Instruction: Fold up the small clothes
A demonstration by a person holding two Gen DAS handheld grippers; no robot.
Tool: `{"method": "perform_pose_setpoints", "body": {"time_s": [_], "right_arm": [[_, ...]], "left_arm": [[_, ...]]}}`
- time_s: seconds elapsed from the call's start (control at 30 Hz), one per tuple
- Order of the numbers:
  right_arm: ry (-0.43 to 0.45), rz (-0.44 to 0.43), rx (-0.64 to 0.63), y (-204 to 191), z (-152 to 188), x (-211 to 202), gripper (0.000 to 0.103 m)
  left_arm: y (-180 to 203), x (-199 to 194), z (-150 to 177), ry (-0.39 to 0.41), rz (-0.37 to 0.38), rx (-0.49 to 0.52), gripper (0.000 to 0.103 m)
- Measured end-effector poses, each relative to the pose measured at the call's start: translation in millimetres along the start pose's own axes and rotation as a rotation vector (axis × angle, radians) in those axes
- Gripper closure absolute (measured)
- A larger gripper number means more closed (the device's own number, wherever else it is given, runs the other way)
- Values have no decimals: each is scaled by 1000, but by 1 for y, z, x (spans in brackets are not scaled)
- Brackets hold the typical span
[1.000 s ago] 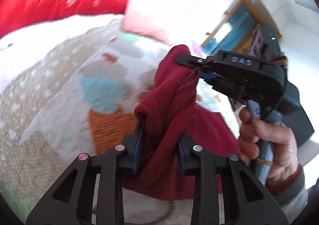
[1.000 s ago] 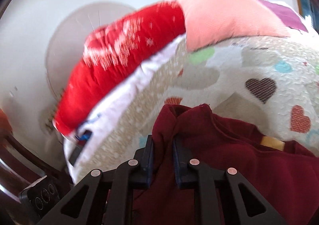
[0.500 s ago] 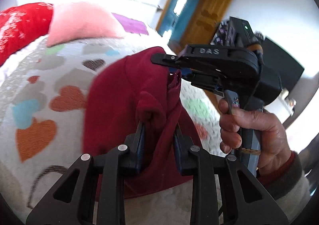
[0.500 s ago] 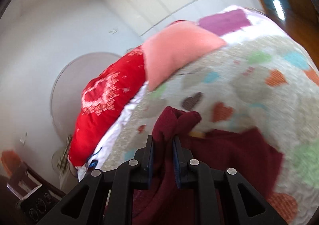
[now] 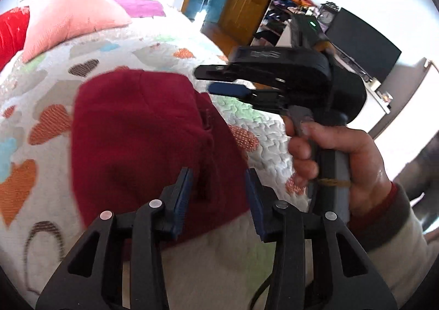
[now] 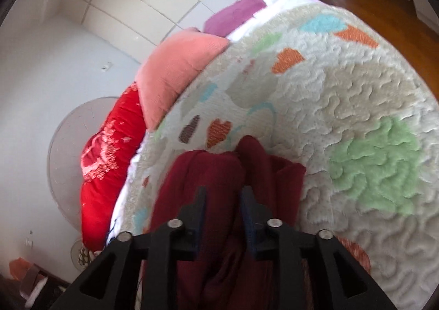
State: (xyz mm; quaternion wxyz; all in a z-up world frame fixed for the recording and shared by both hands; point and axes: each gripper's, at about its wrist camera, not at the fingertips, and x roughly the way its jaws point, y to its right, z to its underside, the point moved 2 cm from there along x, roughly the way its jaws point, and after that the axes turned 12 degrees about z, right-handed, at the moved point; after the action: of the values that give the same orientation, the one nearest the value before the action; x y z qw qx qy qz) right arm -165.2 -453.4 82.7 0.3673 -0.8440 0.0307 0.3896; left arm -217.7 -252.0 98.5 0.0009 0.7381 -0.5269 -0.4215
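The left gripper [image 5: 218, 189] has just been opening: its blue pads [image 5: 184, 194] stand apart over the near edge of the garment [image 5: 137, 140], with dark red cloth showing in the gap but neither pad pressing on it. The right gripper [image 6: 222, 204] has also just been opening; its fingers are parted with a ridge of the garment [image 6: 211, 172] lying between them, and from its own camera the cloth looks loose rather than pinched. In the left view the right gripper [image 5: 219, 81] is seen from the side, clear of the garment and beside its far right corner, jaws slightly apart and empty, held by a hand [image 5: 337, 156] in a sleeve [image 5: 389, 227] with a red and grey cuff. The garment lies folded on the quilt [image 5: 263, 129], a white bedspread with coloured hearts, roughly in its middle. At the quilt's far end a pink pillow [image 5: 74, 19] rests beside a red pillow [image 5: 11, 33], and a purple cloth [image 5: 140, 6] lies behind the pink one. Beyond the quilt's right side stand a wooden door [image 5: 247, 0] and a dark screen [image 5: 362, 44].
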Motion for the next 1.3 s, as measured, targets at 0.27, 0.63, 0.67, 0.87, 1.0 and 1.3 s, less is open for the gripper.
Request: {"method": "perform_pose_setpoints", "body": {"time_s": [0.27,0.63,0.67,0.87,1.0,1.3], "right_arm": [[-70,-27,-87,-28,47,-24,40],[-117,-29,-56,-30,65,20,36],[-107,-20,-81,-34,65,24,40],[-14,6,-163,-38,63,3,74],[38,59,-217,-34,59,-23,74],[-1,148,-182,-3,57,-7,71]], "left_arm": [[-44,-41,7,70,-176,13,56],[-55,2,27,-2,-176,-3,56],[-55,1,25,-7,-177,-6,56],[-52,-29,5,72,-138,-28,56],[-53,-27,-6,90,-133,-43,56],[-61,17,6,21,-237,-12,54]]}}
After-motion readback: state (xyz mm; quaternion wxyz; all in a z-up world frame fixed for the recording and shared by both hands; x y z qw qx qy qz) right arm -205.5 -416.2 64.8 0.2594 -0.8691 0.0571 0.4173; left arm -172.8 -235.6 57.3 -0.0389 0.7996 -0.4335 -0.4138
